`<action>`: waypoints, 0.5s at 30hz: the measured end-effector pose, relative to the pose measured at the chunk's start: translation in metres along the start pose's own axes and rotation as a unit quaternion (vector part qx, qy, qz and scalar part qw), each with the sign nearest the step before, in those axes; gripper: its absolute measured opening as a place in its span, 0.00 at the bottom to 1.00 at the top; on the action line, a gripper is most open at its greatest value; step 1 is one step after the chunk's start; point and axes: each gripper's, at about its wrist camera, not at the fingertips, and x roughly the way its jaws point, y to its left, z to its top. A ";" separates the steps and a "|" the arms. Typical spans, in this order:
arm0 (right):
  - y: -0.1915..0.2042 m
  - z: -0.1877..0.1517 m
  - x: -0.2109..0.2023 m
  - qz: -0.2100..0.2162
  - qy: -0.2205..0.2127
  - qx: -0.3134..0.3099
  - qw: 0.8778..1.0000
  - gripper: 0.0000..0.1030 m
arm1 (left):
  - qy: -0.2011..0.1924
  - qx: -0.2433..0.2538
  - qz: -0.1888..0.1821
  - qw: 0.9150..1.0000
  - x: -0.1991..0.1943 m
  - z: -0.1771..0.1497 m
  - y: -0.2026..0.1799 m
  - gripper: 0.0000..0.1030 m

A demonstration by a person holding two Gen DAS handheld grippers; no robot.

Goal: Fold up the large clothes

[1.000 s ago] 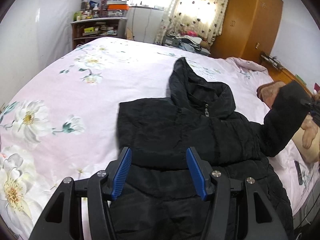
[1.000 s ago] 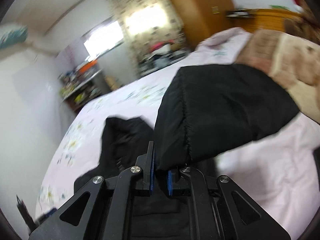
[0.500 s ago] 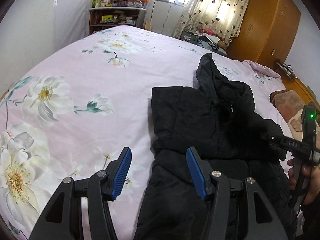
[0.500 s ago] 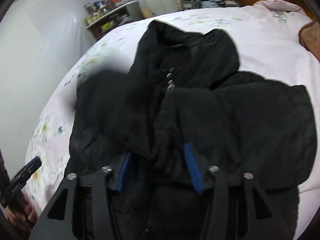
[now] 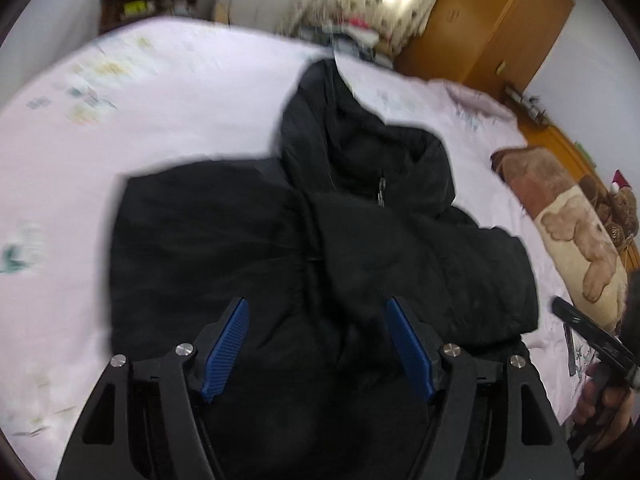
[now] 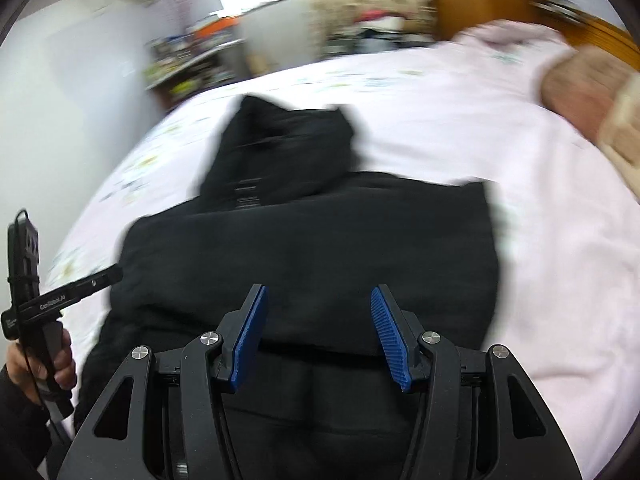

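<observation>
A big black jacket (image 5: 320,248) lies on the pink flowered bed cover (image 5: 168,112). Its hood (image 5: 352,144) points away toward the curtains, and both sleeves are laid across its chest. The hem is the edge nearest the two grippers.

The left gripper (image 5: 316,344) hangs over the lower part of the jacket. Its blue pads are spread wide and have just been opening wider. Nothing is pinched between them; the cloth only shows below the gap.

The right gripper (image 6: 318,340) is over the lower right part of the jacket. Its jaws have just opened too, and they hold nothing now.

The jacket looks puffy, soft and thick. It is likely light for its size but bulky, and the shiny cloth may slip. It will flop and bulge rather than stay in a sharp fold. A good place to take hold seems to be the hem, one gripper near each bottom corner, biting deep so both layers are caught. Then the bottom half could be lifted up toward the hood.

A brown plush toy (image 5: 576,240) lies on the bed, right of the jacket.
</observation>
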 end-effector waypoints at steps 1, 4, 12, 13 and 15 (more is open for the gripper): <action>-0.017 -0.001 -0.001 -0.021 -0.004 0.012 1.000 0.53 | 0.011 -0.008 0.000 1.000 0.014 0.002 -0.002 0.70; -0.050 0.004 -0.003 -0.045 -0.011 0.038 0.998 0.47 | -0.008 -0.005 0.004 1.000 0.021 0.004 -0.011 0.20; -0.078 0.012 0.061 -0.056 0.026 0.054 0.997 0.19 | -0.030 0.018 0.084 0.996 0.028 -0.008 -0.006 0.14; -0.082 0.005 0.079 -0.055 0.049 0.060 0.995 0.19 | -0.030 0.024 0.086 0.996 0.032 -0.011 -0.007 0.15; -0.089 -0.005 0.093 -0.055 0.049 0.063 0.995 0.18 | -0.030 0.038 0.097 0.994 0.039 -0.014 -0.009 0.17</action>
